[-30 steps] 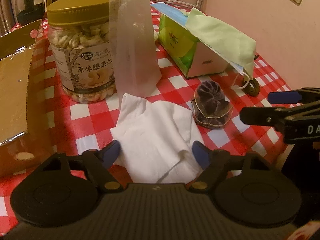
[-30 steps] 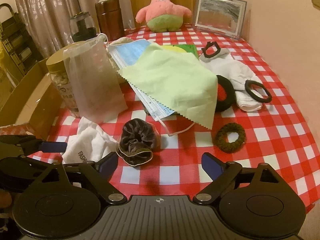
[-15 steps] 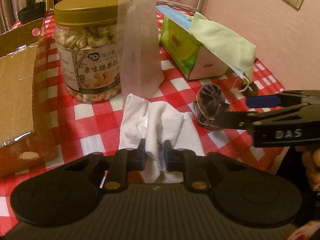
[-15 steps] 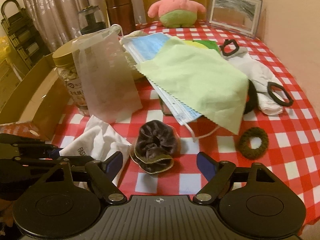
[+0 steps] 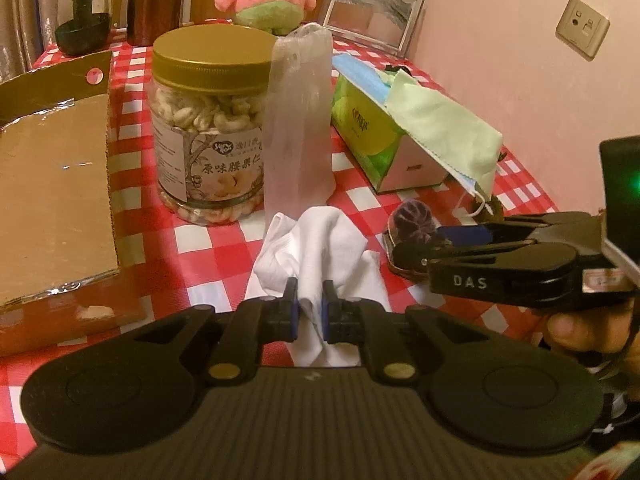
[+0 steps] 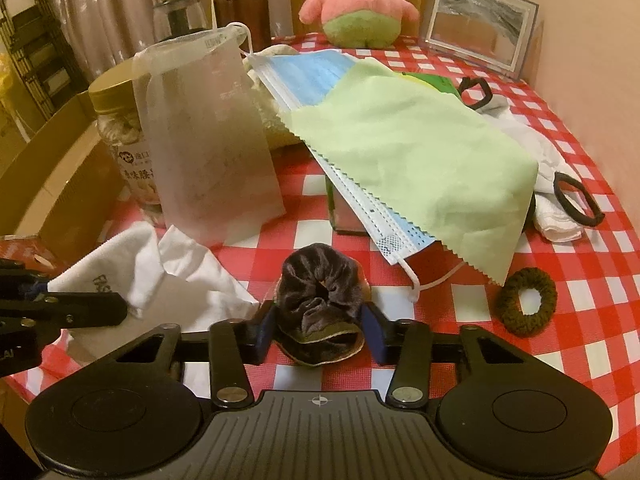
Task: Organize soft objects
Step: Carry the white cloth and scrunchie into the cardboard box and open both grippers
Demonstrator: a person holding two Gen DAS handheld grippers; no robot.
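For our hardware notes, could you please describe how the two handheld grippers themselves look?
Both the left gripper and right gripper are matte black plastic with round discs, brass-coloured pivot pins, ribbed bodies and blue finger pads. The right one bears white "DAS" lettering and a green light.

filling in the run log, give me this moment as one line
left gripper: shut on white cloth | right gripper: closing around dark scrunchie
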